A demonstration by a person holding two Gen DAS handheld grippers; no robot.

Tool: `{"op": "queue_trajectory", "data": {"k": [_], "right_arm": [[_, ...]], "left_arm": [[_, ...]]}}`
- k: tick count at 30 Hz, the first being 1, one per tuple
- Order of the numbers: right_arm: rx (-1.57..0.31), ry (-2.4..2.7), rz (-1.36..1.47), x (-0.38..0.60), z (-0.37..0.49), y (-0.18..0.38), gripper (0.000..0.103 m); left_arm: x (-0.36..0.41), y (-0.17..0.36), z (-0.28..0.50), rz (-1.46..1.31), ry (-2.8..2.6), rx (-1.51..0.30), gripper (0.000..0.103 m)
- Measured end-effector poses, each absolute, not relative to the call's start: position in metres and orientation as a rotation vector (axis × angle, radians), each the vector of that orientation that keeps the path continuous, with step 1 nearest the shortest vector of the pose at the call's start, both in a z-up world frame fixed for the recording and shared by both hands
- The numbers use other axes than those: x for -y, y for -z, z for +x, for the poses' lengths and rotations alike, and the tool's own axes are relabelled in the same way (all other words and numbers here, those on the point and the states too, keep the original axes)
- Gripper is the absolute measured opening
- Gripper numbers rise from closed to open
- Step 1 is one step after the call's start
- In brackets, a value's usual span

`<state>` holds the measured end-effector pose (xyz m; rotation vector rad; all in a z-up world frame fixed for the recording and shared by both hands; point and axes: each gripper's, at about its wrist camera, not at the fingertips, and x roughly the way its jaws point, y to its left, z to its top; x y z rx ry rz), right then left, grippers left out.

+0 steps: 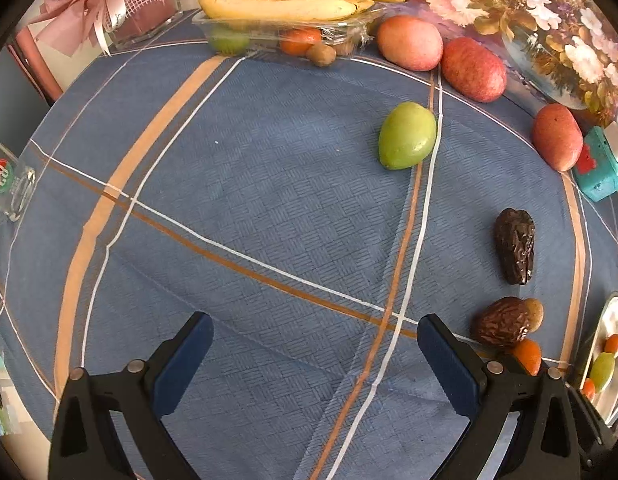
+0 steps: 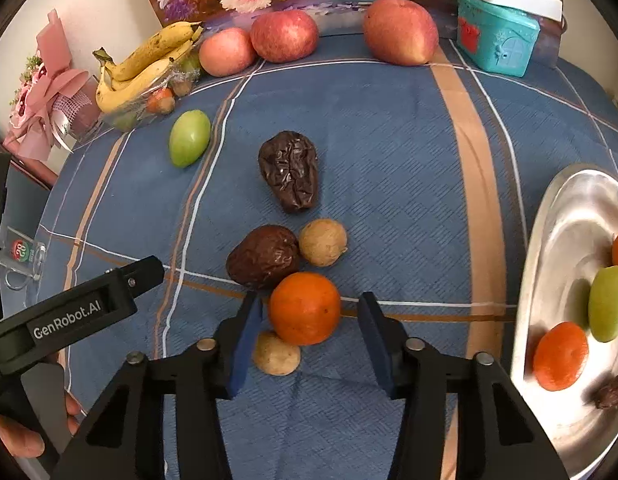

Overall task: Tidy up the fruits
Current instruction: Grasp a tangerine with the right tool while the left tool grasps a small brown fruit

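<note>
In the right wrist view my right gripper (image 2: 309, 320) is open, its jaws standing on either side of an orange mandarin (image 2: 305, 308) on the blue cloth, not clamped on it. Around it lie two tan round fruits (image 2: 323, 242) (image 2: 276, 354) and two dark wrinkled dates (image 2: 264, 256) (image 2: 289, 170). A green fruit (image 2: 189, 138) lies farther left. A metal plate (image 2: 557, 264) at the right holds mandarins, a green fruit and a date. My left gripper (image 1: 315, 334) is open and empty above bare cloth; the green fruit (image 1: 407, 136) lies ahead of it.
Three red apples (image 2: 285, 36) line the back edge. Bananas (image 2: 145, 68) lie on a clear tray of small fruit at the back left. A teal box (image 2: 495, 38) stands back right. A pink bouquet (image 2: 49, 92) and a clear stand (image 1: 7, 178) sit at the left.
</note>
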<state>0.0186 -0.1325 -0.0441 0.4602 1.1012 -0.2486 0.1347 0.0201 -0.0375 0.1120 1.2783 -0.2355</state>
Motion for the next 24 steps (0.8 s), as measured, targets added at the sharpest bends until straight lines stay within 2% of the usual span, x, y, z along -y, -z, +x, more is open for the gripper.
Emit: {"op": "queue_trajectory", "data": {"k": [3, 12, 16, 18, 24], "right_arm": [[-1.096, 0.242, 0.468, 0.132, 0.019, 0.043, 0.036], [-1.061, 0.239, 0.505, 0.140, 0.002, 0.027, 0.036], [-1.031, 0.283, 0.507, 0.149, -0.016, 0.011, 0.036], [-1.014, 0.310, 0.512, 0.155, -0.027, 0.005, 0.036], [-0.973, 0.368, 0.562, 0.178, -0.058, -0.006, 0.036]], "left_arm": [[-0.016, 0.034, 0.129, 0.100, 0.238, -1.271, 0.103], [-0.003, 0.015, 0.111, 0.014, 0.335, -1.247, 0.101], [0.013, 0.014, 0.102, -0.019, 0.434, -1.275, 0.086], [0.025, 0.017, 0.092, -0.009, 0.474, -1.297, 0.084], [0.053, 0.020, 0.073, 0.038, 0.541, -1.331, 0.066]]}}
